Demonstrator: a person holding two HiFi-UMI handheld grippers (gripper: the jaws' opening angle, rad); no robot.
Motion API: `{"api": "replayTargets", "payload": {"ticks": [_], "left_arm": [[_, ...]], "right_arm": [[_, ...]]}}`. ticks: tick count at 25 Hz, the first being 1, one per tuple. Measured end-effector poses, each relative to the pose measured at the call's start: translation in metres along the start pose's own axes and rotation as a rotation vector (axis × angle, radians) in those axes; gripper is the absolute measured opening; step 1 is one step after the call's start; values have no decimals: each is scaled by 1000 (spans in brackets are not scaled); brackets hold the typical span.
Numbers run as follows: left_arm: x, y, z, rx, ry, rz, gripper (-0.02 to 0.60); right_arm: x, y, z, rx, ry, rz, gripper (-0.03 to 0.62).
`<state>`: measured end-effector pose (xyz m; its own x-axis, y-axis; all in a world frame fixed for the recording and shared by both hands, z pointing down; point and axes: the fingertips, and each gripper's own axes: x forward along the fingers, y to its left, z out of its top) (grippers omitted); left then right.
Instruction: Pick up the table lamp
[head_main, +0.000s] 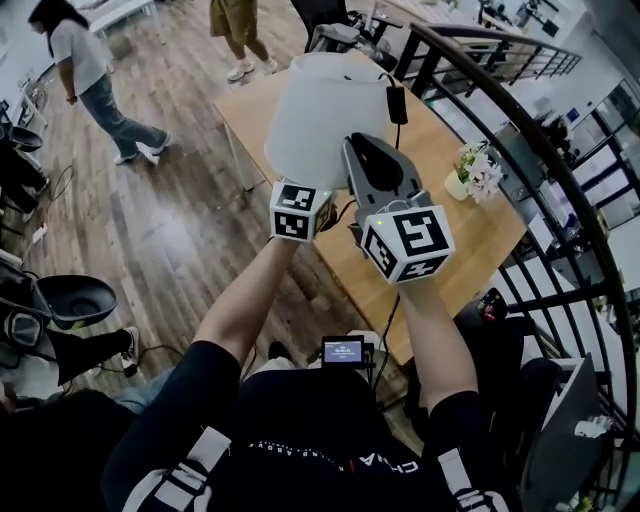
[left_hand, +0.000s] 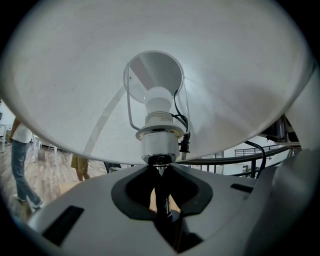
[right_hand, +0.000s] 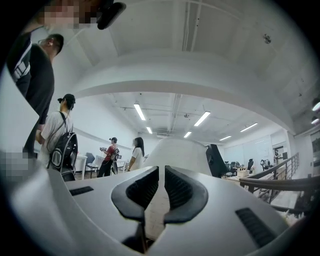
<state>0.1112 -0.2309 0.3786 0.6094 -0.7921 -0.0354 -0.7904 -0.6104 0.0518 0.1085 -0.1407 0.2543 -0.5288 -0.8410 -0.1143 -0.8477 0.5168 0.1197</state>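
Note:
The table lamp's white shade (head_main: 325, 115) hangs above the wooden table (head_main: 480, 245), just ahead of my two hands. In the left gripper view I look up into the shade (left_hand: 75, 90) at the bulb socket (left_hand: 160, 135). My left gripper (left_hand: 160, 172) is shut on the thin stem under that socket. Its marker cube (head_main: 298, 210) shows below the shade in the head view. My right gripper (head_main: 367, 145) points forward beside the shade (right_hand: 182, 152). Its jaws (right_hand: 161, 175) stand almost together with nothing between them.
A black power adapter (head_main: 397, 103) and cord lie on the table behind the lamp. A small pot of flowers (head_main: 475, 172) stands at the table's right edge. A black curved railing (head_main: 530, 140) runs along the right. People (head_main: 90, 75) stand on the wooden floor at the left.

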Motion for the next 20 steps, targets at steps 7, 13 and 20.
{"api": "replayTargets", "payload": {"ticks": [7,13,20], "left_arm": [[-2,5,-3,8,2,11,74],[-2,-3,-2,5,4,6,74],[-4,-4,0,3,3,-6,74]], "right_arm": [[1,1,-2,8,-5,9,55],[-4,-1,0,4,-2,3,55],[-4,3,4,-7,3,-1,55]]}}
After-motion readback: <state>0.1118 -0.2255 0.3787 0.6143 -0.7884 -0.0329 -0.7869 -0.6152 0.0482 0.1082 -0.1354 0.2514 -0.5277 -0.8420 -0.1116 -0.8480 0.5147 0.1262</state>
